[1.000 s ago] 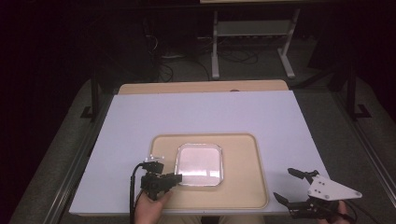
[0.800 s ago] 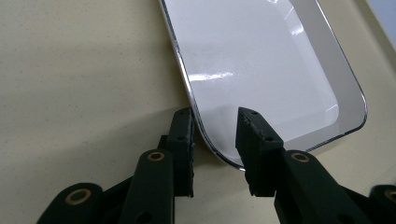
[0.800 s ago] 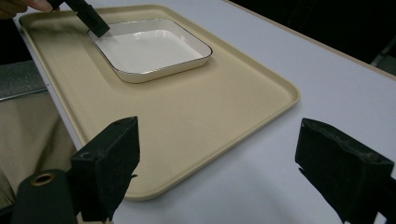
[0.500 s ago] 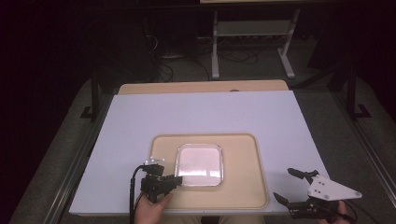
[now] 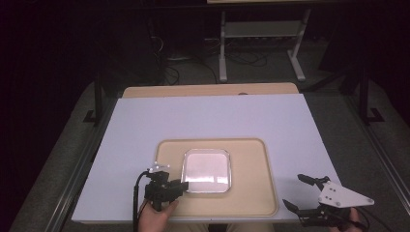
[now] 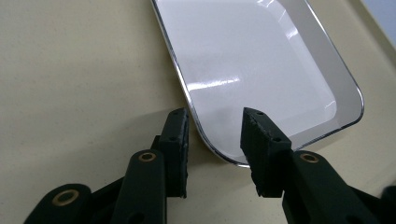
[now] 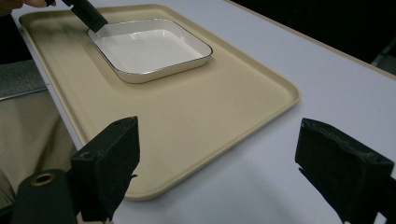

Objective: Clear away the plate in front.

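Left claw (image 5: pixel 180 185) sits at the near left corner of the white square dish (image 5: pixel 206 170), and its jaws have just been opening. In the left gripper view the left claw (image 6: pixel 215 126) straddles the dish's (image 6: pixel 261 70) silver-edged rim: one jaw stands outside the rim over the tan tray (image 6: pixel 79 79), the other over the dish's white inside, close to the rounded corner. Neither pad presses on the rim; a gap shows on each side of it, so this claw is spread around the edge and pinching nothing. The dish lies flat on the tray, ahead of this claw and reaching away from it to the right.

Right claw (image 5: pixel 298 191) rests well apart from the dish, off the tray's (image 5: pixel 251 193) near right corner and over the pale lavender surface (image 5: pixel 290 125). Its jaws are spread wide with nothing between them. In the right gripper view the right claw (image 7: pixel 219 163) looks across the tray's (image 7: pixel 196 116) corner, which lies between and just ahead of the jaws. The dish (image 7: pixel 149 49) sits farther off, ahead and to the left. One black jaw tip of the left claw (image 7: pixel 91 14) touches or hovers at the dish's far left rim; from this angle I cannot tell which.
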Demonstrator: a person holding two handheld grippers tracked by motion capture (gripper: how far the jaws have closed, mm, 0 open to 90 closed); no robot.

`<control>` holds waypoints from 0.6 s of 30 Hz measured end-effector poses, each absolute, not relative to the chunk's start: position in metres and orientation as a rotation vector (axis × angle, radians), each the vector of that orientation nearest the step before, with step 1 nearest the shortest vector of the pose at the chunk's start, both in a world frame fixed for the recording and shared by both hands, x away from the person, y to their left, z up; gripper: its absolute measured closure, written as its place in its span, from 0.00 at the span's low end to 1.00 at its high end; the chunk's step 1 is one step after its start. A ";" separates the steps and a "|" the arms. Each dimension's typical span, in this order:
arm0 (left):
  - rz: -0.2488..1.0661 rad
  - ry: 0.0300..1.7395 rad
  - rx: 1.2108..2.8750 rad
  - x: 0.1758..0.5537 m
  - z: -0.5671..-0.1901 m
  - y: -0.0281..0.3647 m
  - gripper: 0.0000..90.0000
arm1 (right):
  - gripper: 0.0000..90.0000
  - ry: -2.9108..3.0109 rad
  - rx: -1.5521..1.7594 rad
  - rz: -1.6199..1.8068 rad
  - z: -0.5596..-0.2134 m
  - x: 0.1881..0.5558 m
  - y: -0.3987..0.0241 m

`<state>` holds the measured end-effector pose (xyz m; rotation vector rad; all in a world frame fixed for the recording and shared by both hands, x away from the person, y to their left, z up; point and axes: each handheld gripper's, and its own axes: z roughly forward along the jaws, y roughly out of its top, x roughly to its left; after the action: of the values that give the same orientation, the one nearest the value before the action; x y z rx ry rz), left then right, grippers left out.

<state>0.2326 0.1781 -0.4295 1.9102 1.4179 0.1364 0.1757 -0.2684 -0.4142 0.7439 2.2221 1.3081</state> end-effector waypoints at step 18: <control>0.248 1.310 1.905 0.233 -0.413 0.183 0.61 | 0.14 2.205 0.793 1.294 -0.415 0.177 -0.270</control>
<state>0.2334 0.1829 -0.4128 1.9048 1.3100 0.2482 0.1773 -0.2705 -0.4146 0.7925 2.2046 1.2940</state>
